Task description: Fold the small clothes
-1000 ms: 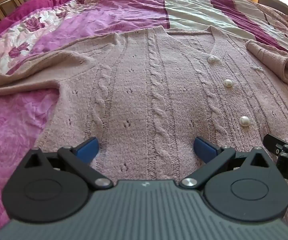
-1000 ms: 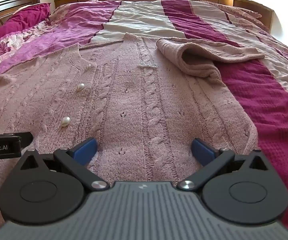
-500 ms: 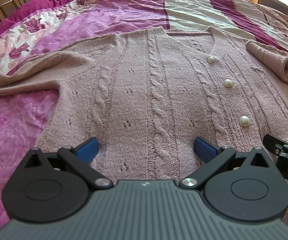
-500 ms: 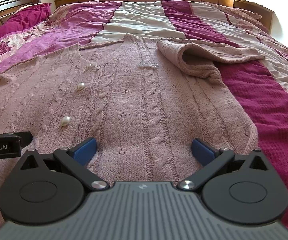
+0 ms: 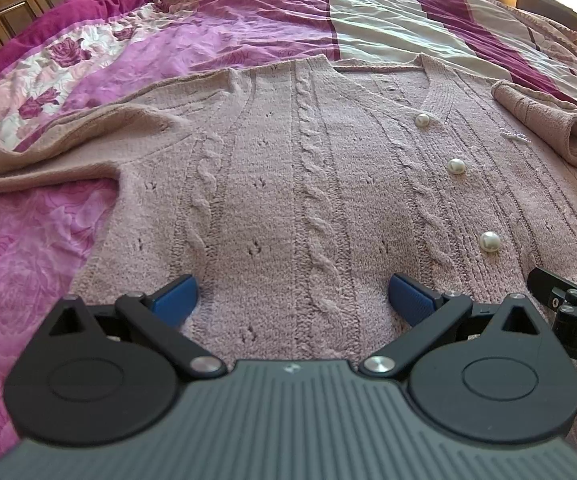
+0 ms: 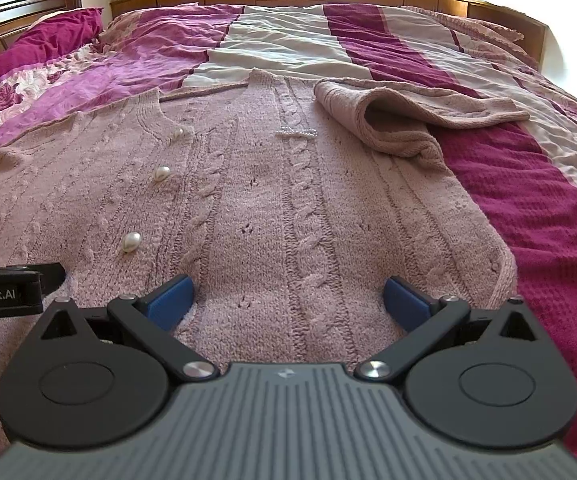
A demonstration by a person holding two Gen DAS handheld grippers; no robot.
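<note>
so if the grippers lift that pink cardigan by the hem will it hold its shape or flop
Likely flop: the pink cable-knit cardigan lies limp, its right sleeve slumped in soft folds. Probably heavyish, being a thick knit. Its pearl buttons might snag.

left wrist: low, close, faces headboard-ward | right wrist: alike, alongside | shared: cardigan (image 5: 308, 184) front

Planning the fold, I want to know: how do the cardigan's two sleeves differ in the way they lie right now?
The left sleeve stretches out sideways, flat on the bedspread; the right sleeve is doubled back, its cuff lying on the cardigan front. The left one looks long and smooth, the right bunched. Both are the same pink knit.
</note>
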